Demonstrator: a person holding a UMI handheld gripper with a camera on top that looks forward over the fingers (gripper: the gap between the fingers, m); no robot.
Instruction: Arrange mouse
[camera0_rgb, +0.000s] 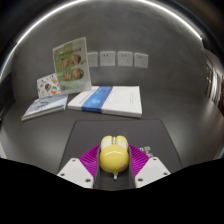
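A yellow mouse (112, 152) with a pale scroll wheel sits between the fingers of my gripper (112, 160). Both magenta pads, the left (89, 160) and the right (136, 158), press on its sides, so the gripper is shut on it. A thin pale cord shows at the mouse's near end. The mouse is over the near part of a dark mouse mat (95, 130) on the grey table; I cannot tell whether it touches the mat.
Beyond the mat lies a white and blue book (108, 100). A magazine (45, 108) lies to its left. A picture card (70, 62) stands behind it. White plates (116, 58) are on the back wall.
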